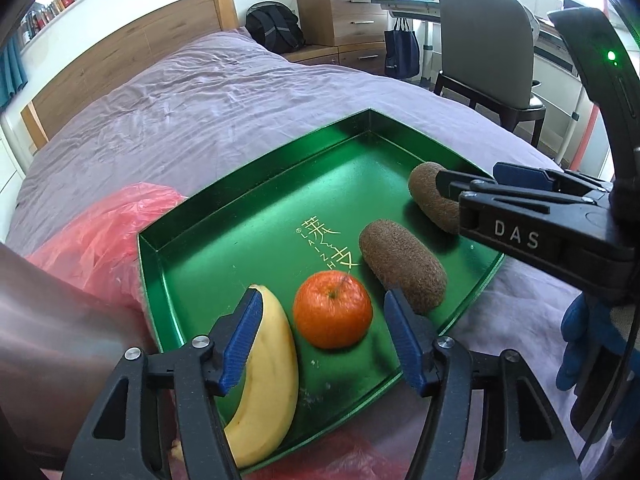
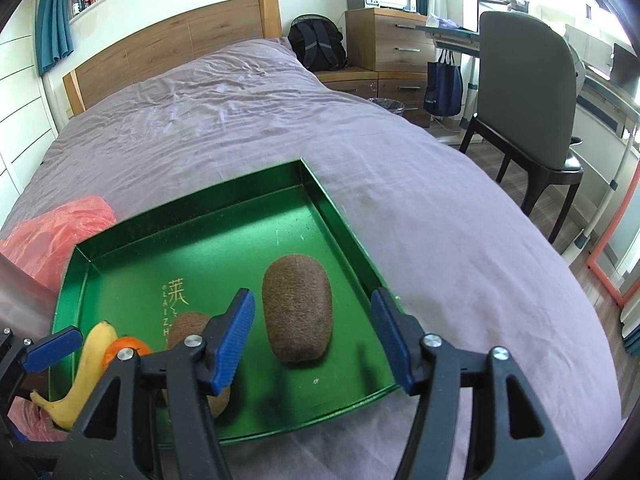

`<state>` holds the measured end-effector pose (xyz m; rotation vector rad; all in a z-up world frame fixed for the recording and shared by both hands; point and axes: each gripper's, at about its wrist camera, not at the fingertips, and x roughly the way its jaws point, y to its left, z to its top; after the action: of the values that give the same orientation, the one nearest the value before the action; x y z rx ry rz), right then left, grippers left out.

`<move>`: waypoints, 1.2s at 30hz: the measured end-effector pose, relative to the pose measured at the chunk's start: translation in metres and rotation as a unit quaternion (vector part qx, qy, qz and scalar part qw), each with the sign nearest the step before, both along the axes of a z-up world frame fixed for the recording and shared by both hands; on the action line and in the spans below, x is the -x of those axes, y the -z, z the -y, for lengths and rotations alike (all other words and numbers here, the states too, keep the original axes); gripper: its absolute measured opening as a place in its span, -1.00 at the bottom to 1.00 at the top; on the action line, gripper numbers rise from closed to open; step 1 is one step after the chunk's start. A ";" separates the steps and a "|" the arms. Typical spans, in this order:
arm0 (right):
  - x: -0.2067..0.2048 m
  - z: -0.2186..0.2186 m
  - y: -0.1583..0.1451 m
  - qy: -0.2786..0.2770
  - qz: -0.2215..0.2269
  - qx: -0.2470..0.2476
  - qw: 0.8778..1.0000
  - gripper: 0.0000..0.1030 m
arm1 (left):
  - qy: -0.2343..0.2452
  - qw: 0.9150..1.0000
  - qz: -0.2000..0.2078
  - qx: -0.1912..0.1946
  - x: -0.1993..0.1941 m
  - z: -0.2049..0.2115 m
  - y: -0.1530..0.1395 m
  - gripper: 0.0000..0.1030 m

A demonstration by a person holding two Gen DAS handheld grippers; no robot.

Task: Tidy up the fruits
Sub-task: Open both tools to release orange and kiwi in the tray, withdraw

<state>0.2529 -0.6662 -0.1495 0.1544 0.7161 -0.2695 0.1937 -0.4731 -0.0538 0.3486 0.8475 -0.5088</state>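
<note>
A green tray [image 1: 248, 184] lies on the purple bed and holds a banana [image 1: 268, 368], an orange [image 1: 332, 310] and two kiwis. My left gripper [image 1: 322, 300] is open above the tray's near edge; the orange sits between its blue pads, apart from the right one, and the left pad lies against the banana. The near kiwi [image 1: 402, 266] lies just right of it. My right gripper [image 2: 313, 296] is open astride the far kiwi [image 2: 298, 308], with a gap on both sides. In the left wrist view its fingertips [image 1: 440, 180] reach the far kiwi [image 1: 430, 200].
A crumpled red plastic bag [image 1: 100, 240] lies left of the tray, and more red plastic shows under its near edge. A sleeve [image 1: 48, 320] fills the lower left, and a blue-gloved hand [image 1: 580, 344] is at the right. A chair [image 2: 524, 80] and desk stand beyond the bed's right edge.
</note>
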 end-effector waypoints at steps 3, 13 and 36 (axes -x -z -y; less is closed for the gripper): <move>0.009 -0.004 -0.011 -0.002 0.005 0.004 1.000 0.42 | 0.002 1.000 0.000 0.006 0.008 -0.006 -0.008 0.13; 0.054 -0.034 -0.038 -0.020 0.005 0.012 1.000 0.42 | 0.012 1.000 0.003 0.016 0.050 -0.037 -0.030 0.20; 0.161 -0.123 -0.092 -0.049 0.027 0.030 0.998 0.42 | -0.014 0.999 0.035 0.036 0.140 -0.149 -0.086 0.41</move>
<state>0.0919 -0.5430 -0.0577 0.0686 0.6596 -0.1921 0.0535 -0.3243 0.0321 0.2872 0.7637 -0.4965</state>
